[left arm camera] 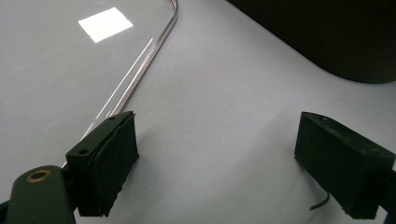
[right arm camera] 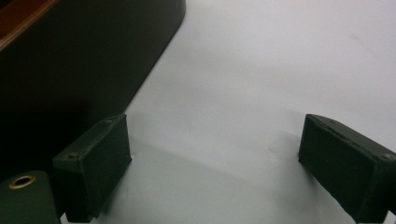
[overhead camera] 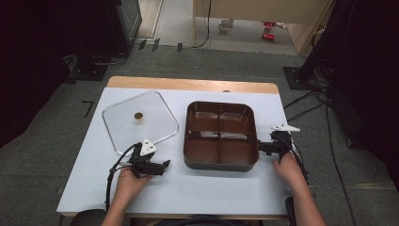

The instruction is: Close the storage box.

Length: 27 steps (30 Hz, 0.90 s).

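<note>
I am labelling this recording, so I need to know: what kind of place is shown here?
Probably a lab or recording room, not a kitchen. The table with a white cover stands on grey carpet, black stands and loose cables surround it, and the work is done with the left gripper and right gripper, both open.

High view: fixed above the person's side, looking forward and down over the whole table (overhead camera: 188, 188), with floor beyond. Left gripper view: rides on the left gripper (overhead camera: 160, 165) (left arm camera: 217, 154), close to the tabletop, looking along its two spread jaws; the clear lid (overhead camera: 140, 121) (left arm camera: 70, 60) lies ahead to its left, the brown tray (overhead camera: 220, 135) (left arm camera: 327, 37) ahead to its right. Right gripper view: rides on the right gripper (overhead camera: 262, 147) (right arm camera: 212, 163), equally low and near, with the tray wall (right arm camera: 79, 60) just beside its left jaw. All three views share the tray and the white tabletop.
</note>
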Each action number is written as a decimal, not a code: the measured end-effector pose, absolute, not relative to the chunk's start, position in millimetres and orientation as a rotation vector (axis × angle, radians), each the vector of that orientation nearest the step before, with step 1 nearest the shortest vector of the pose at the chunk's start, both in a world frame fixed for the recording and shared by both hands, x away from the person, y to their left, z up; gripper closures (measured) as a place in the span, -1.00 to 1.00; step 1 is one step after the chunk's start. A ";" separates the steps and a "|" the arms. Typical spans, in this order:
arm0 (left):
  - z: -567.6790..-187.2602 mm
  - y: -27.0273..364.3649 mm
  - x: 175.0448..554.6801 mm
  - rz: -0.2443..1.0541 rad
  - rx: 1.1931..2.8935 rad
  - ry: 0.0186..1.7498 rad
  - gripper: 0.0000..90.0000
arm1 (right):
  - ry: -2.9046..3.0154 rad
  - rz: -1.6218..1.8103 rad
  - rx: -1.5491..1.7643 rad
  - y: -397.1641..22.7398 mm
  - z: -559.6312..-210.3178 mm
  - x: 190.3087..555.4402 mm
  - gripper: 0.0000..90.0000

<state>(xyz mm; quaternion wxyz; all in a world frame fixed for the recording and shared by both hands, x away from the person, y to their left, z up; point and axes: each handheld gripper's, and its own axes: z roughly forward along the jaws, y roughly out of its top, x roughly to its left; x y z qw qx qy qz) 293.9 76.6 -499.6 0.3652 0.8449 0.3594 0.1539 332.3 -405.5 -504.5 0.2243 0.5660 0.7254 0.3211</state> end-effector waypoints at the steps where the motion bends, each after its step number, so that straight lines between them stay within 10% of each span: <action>1: -499.7 76.6 293.9 0.396 2.173 0.924 -0.71 | 2.002 0.886 1.562 -405.5 -504.5 332.3 -0.81; 27: -495.5 72.4 293.0 0.400 2.193 0.980 -0.67 | 2.002 0.886 1.562 -405.4 -504.5 332.2 -0.81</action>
